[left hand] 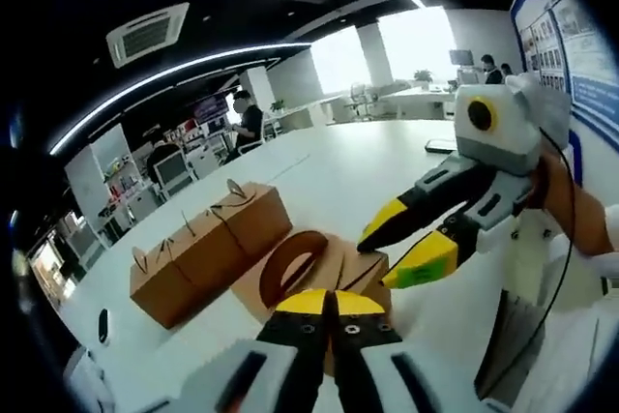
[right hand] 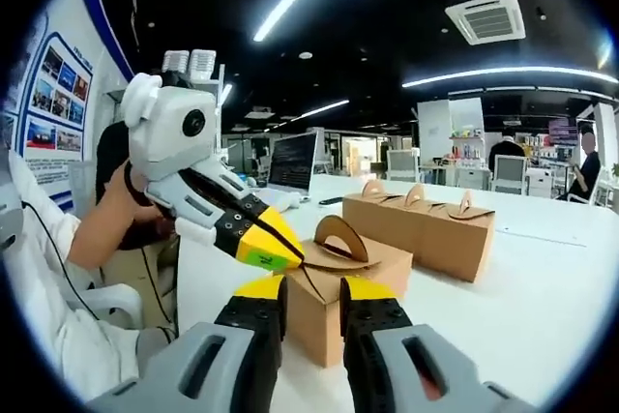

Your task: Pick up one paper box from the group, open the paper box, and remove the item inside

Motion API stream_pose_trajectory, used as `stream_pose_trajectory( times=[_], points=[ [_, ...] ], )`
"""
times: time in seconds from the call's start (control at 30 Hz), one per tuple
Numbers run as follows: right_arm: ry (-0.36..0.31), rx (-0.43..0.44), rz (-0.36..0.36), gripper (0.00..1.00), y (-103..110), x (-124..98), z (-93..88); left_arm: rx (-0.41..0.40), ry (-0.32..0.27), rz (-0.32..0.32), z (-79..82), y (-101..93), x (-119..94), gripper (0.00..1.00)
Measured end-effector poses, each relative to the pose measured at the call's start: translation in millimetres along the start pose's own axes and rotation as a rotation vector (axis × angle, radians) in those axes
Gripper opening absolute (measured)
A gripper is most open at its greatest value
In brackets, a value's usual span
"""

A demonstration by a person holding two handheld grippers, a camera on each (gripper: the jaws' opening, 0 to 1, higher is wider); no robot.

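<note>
white table (right hand: 542, 268) | left tongs (left hand: 329, 303) closed on paper box (right hand: 334, 282) | right tongs (right hand: 311, 289) open | no readable print

No text can be read. The blue-and-white wall poster (left hand: 571, 41) behind the right hand-held gripper (left hand: 406, 244) carries print too small to read. The green sticker (right hand: 259, 259) on the left hand-held gripper (right hand: 276, 249) bears illegible marks.

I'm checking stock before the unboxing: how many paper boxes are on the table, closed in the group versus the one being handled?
Closed boxes in the group: 2
Box being handled: 1
Total: 3
</note>
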State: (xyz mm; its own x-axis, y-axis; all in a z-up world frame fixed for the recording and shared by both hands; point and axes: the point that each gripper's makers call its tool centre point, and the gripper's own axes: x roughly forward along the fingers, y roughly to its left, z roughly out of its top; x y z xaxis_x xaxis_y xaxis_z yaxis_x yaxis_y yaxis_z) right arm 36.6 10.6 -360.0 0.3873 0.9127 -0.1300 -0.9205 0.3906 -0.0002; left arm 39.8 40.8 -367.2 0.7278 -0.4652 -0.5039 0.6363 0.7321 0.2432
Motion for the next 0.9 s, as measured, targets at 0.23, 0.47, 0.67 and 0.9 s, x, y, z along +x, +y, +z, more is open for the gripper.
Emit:
stream_pose_trajectory(
  times=[0.23,0.47,0.67,0.9],
  points=[
    [-0.011,0.026,-0.004,0.22,-0.6,-0.7,-0.8,-0.021,-0.008,-0.004,1.2,0.4,0.2,0.03],
    [-0.009,0.022,-0.007,0.23,-0.4,-0.6,-0.8,-0.056,-0.028,-0.005,3.9,2.5,-2.9,0.03],
    [-0.013,0.029,-0.007,0.23,-0.7,-0.4,-0.5,-0.102,-0.064,-0.013,5.6,5.0,-5.5,0.03],
    [-0.013,0.027,-0.009,0.22,-1.1,-0.2,-0.5,-0.213,-0.135,-0.034,8.4,16.3,-15.1,0.03]
  ],
)
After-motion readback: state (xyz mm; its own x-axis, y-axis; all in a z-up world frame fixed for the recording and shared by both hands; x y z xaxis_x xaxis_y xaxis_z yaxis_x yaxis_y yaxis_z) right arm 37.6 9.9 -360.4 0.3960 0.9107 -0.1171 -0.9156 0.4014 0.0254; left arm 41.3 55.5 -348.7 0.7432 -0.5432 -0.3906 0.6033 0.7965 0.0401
